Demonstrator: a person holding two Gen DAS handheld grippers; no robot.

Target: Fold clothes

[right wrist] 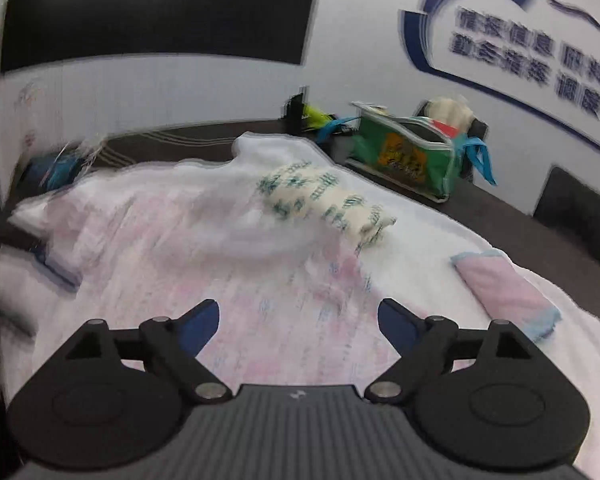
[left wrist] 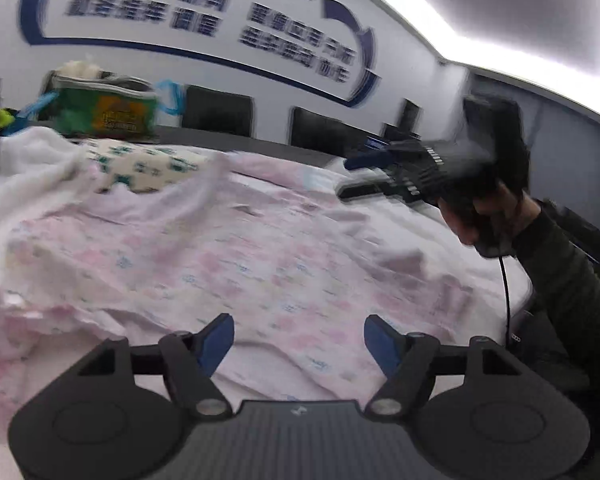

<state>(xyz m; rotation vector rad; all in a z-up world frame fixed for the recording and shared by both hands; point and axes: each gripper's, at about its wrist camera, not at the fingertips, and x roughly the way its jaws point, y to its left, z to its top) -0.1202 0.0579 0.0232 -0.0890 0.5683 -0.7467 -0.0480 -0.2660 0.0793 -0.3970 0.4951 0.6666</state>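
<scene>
A pale pink printed garment lies spread and wrinkled on a white cloth-covered table; it also shows in the right wrist view. My left gripper is open and empty, just above the garment's near part. My right gripper is open and empty above the garment; in the left wrist view it hangs over the garment's far right side, held by a hand. A cream garment with green print lies crumpled beyond, also in the left wrist view. A white garment lies beside it.
A folded pink piece with blue trim lies at the right. A green zip bag stands on the dark table at the back, also seen in the left wrist view. Black chairs line the far wall.
</scene>
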